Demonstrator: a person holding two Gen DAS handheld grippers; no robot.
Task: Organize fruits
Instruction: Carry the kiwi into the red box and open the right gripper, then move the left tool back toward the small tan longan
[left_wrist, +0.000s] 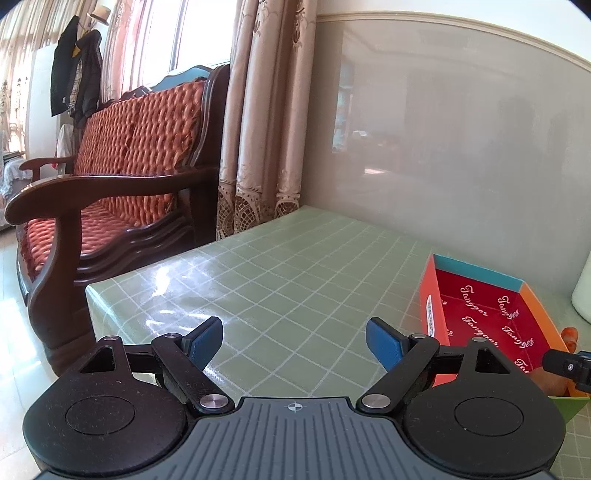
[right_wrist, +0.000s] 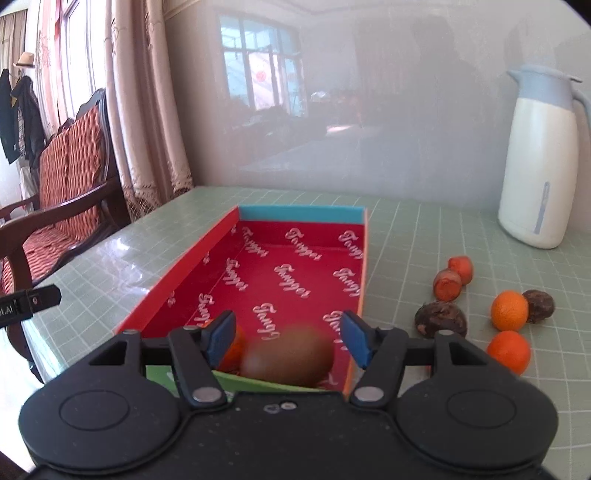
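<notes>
so going left to right: wooden sofa (left_wrist: 110, 177) with orange-red quilted cushions sits off the left of the worktop (left_wrist: 280, 266), which has a pale green grid cloth on it. the left claw (left_wrist: 294, 341) is over bare cloth, blue pads spread wide apart, nothing between them.

next is the box (right_wrist: 177, 280), a shallow open tray, orange outside, teal on the far wall, green on the near wall, red inside with a white script word repeated all over it. looks like "tangger" but the script is loopy so don't quote me. there's a small white label on its left wall in the left wrist view, too small to read.

the right claw (right_wrist: 288, 338) hangs over the near end of the box with its pads apart, not pressing anything. a brown kiwi (right_wrist: 290, 356) is blurred in the near end of the box, seen between the pads, and an orange fruit (right_wrist: 236, 347) sits just left of it, half hidden behind the left pad.

right of the box, loose on the cloth: two carrot chunks (right_wrist: 452, 278) touching each other, a dark brown wrinkly fruit (right_wrist: 439, 319), two mandarins (right_wrist: 509, 310), and another dark fruit (right_wrist: 539, 305) touching the farther mandarin. far right is a white jug (right_wrist: 539, 162) with a pale blue lid.
</notes>
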